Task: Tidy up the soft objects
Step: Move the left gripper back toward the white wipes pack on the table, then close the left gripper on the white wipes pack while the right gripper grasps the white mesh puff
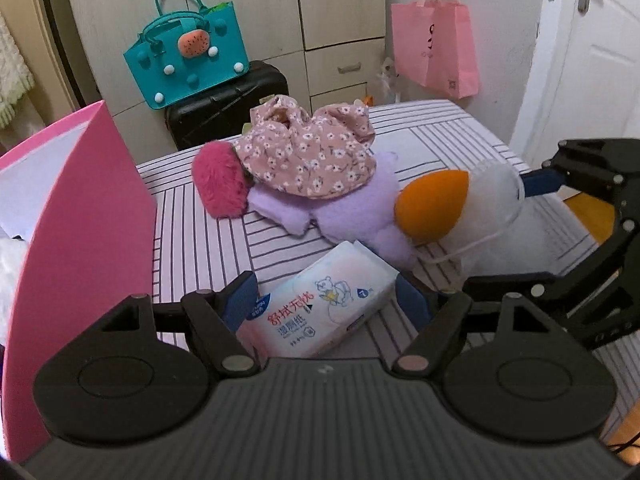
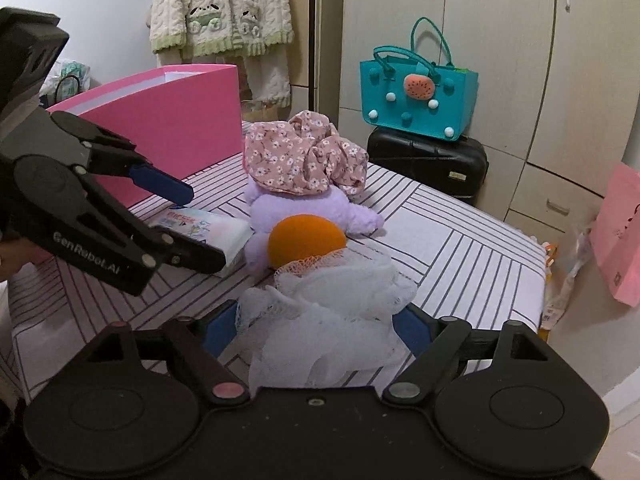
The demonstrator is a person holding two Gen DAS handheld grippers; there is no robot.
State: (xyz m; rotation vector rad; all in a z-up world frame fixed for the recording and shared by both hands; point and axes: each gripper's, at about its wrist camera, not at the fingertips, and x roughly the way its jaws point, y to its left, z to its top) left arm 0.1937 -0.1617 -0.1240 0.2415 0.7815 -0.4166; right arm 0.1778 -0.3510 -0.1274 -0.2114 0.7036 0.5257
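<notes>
Showing 2 spread, empty grippers approaching: left gripper [image 1: 326, 300] straddles the wipes pack [image 1: 320, 312] beside the pink box [image 1: 80, 216], right gripper [image 2: 316, 332] flanks the mesh sponge [image 2: 328, 320]; next, presumably, each closes gently.

- Left wrist view: sits just behind the left gripper [image 1: 326, 300], looks forward and down across the striped bed [image 1: 460, 128]. Wet-wipe pack [image 1: 320, 312] close at 6 o'clock; pink box [image 1: 80, 216] at 9 o'clock; wardrobe [image 1: 280, 20] at 12 o'clock.
- Right wrist view: behind the right gripper [image 2: 316, 328], tilted down likewise. White mesh puff [image 2: 324, 320] very near at 6 o'clock.
- Shared: purple plush [image 1: 340, 208], orange ball [image 1: 432, 208], teal bag [image 1: 188, 60], and each view catches the other gripper.
</notes>
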